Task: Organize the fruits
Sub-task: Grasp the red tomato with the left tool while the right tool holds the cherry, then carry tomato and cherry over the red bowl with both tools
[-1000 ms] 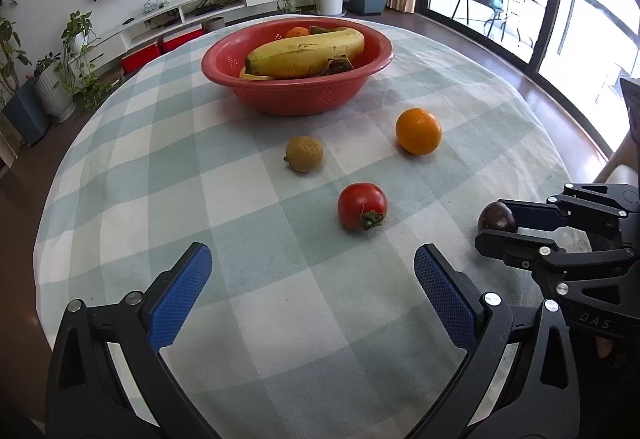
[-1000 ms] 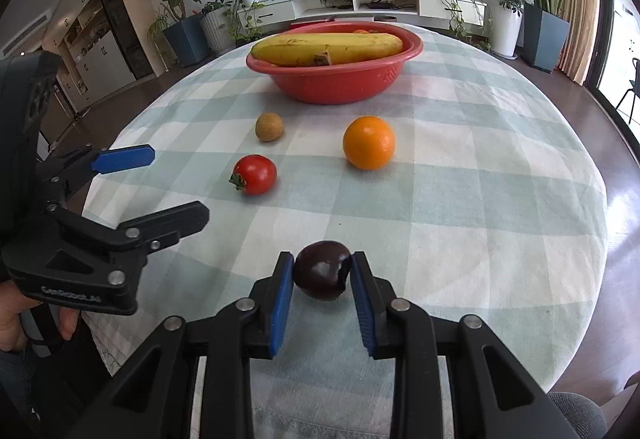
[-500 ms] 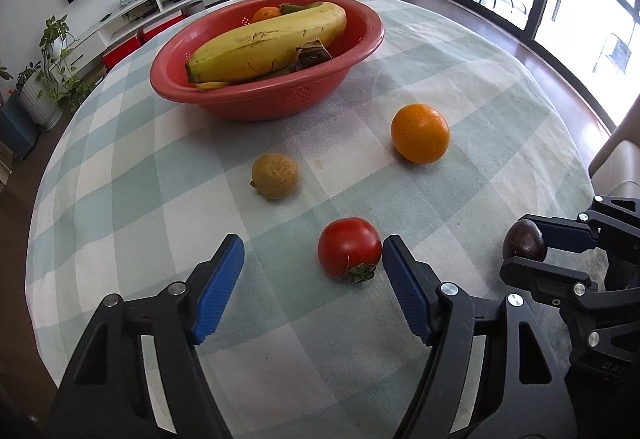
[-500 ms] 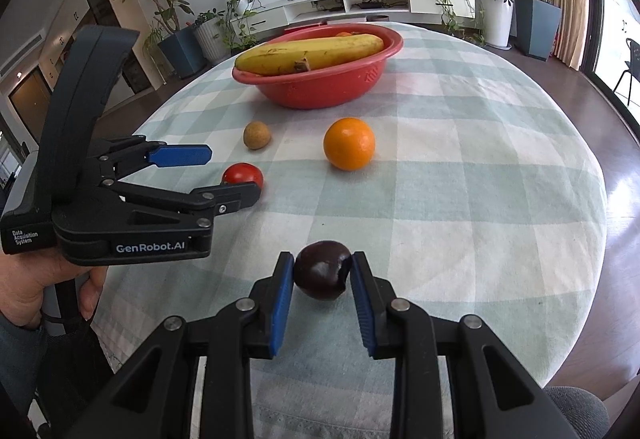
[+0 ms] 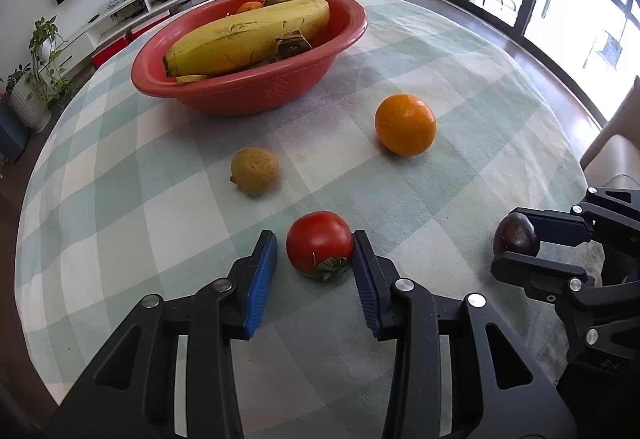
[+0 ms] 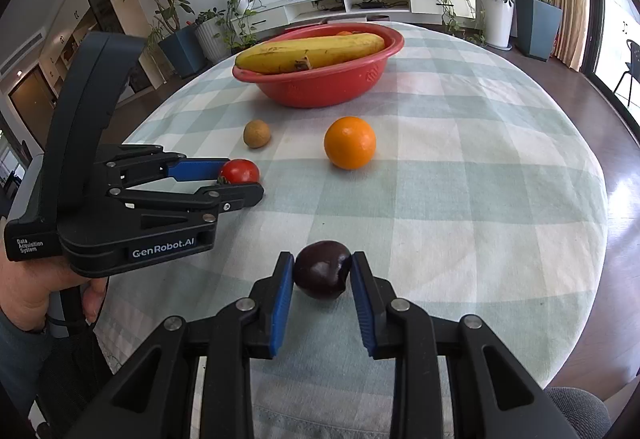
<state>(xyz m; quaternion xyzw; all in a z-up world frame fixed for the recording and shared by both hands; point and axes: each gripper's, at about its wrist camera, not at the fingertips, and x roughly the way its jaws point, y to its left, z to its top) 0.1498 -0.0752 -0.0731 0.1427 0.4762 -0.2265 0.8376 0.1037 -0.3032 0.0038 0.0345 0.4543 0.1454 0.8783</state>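
The left gripper (image 5: 314, 253) was closing its jaws around the red tomato (image 5: 319, 244) on the tabletop (image 5: 460, 167); the right pad touched it, the left stood just apart. The right gripper (image 6: 322, 273) pinched the dark plum (image 6: 322, 269), near the tabletop's near edge.

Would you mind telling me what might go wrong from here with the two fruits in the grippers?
The left gripper is closing on the red tomato, touching only one pad; it may roll away. The right gripper pinches the dark plum near its fingertips, so it could slip out on the way to the red bowl.
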